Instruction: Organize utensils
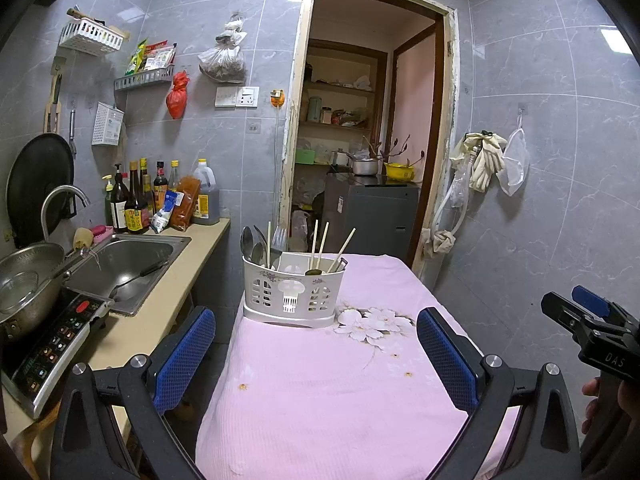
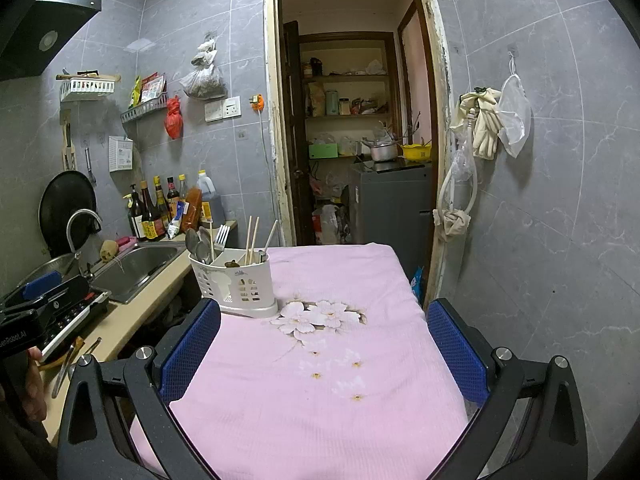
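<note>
Both grippers, left gripper (image 1: 316, 356) and right gripper (image 2: 324, 352), hover spread wide and empty above the pink cloth (image 1: 320, 392); spoons (image 1: 250, 244), fork (image 1: 279, 236) and chopsticks (image 1: 320, 242) stand upright in the white caddy (image 1: 292, 292).

You had one white caddy (image 1: 294, 294) holding three spoons (image 1: 251, 246), one fork (image 1: 279, 237) and four chopsticks (image 1: 323, 246), and beside the sink (image 1: 128, 264) stood about seven bottles (image 1: 138, 204).
</note>
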Demonstrator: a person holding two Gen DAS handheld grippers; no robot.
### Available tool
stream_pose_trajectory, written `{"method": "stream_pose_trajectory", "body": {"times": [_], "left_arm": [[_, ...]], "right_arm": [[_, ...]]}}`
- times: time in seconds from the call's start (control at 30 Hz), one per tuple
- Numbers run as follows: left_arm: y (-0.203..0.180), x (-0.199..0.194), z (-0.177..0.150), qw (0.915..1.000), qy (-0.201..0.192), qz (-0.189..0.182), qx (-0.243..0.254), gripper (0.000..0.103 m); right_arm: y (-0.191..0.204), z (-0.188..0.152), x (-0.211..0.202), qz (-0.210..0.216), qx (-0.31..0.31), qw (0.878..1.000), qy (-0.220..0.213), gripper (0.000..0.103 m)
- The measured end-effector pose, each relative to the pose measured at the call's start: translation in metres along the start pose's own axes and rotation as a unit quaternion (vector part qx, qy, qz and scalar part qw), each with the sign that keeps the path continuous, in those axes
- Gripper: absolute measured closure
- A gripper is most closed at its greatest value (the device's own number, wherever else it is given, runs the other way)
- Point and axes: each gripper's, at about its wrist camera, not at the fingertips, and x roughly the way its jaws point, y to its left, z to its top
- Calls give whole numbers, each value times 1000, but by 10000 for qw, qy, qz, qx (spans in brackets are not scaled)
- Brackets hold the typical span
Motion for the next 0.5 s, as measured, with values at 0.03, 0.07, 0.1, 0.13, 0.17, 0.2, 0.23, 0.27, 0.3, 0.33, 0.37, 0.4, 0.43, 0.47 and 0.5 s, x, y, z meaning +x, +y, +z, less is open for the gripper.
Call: {"method": "stream_pose_trajectory", "body": {"times": [0.03, 0.07, 0.1, 0.13, 0.17, 0.2, 0.23, 0.27, 0.3, 0.33, 0.37, 0.4, 0.43, 0.47, 0.5], "left_arm": [[0, 0, 0, 10000, -1, -1, -1, 1], [0, 0, 0, 10000, -2, 2, -3, 1], [0, 0, 0, 10000, -2, 5, -4, 1], [0, 0, 0, 10000, 2, 4, -7, 1], [0, 0, 0, 10000, 3, 8, -11, 1], [0, 0, 0, 10000, 3, 7, -10, 1], [0, 0, 0, 10000, 2, 9, -9, 1], [0, 0, 0, 10000, 1, 15, -15, 1], [-1, -1, 0, 10000, 1, 15, -19, 1], [-3, -1, -1, 10000, 2, 15, -19, 1], [-3, -1, -1, 10000, 0, 22, -24, 1], [-3, -1, 0, 10000, -1, 19, -19, 1], [-1, -1, 0, 10000, 1, 9, -16, 1], [-2, -1, 0, 10000, 1, 10, -18, 1], [-2, -1, 0, 10000, 0, 9, -15, 1]], "right_arm": [[0, 0, 0, 0, -1, 10000, 0, 2], [0, 0, 0, -1, -2, 10000, -2, 2], [0, 0, 0, 1, -3, 10000, -3, 2], [0, 0, 0, 2, -3, 10000, 0, 2], [1, 0, 0, 0, -2, 10000, 5, 2], [1, 0, 0, 0, -3, 10000, 1, 2], [1, 0, -1, 4, -7, 10000, 2, 2], [1, -1, -1, 4, -7, 10000, 0, 2], [1, -2, -1, 9, -10, 10000, 3, 2], [1, -2, -2, 12, -14, 10000, 5, 2], [1, -2, -2, 7, -11, 10000, 3, 2], [1, -1, -1, 6, -9, 10000, 2, 2], [2, -2, -2, 6, -10, 10000, 3, 2], [2, -1, -2, 5, -10, 10000, 4, 2], [2, -1, -2, 5, -11, 10000, 5, 2]]}}
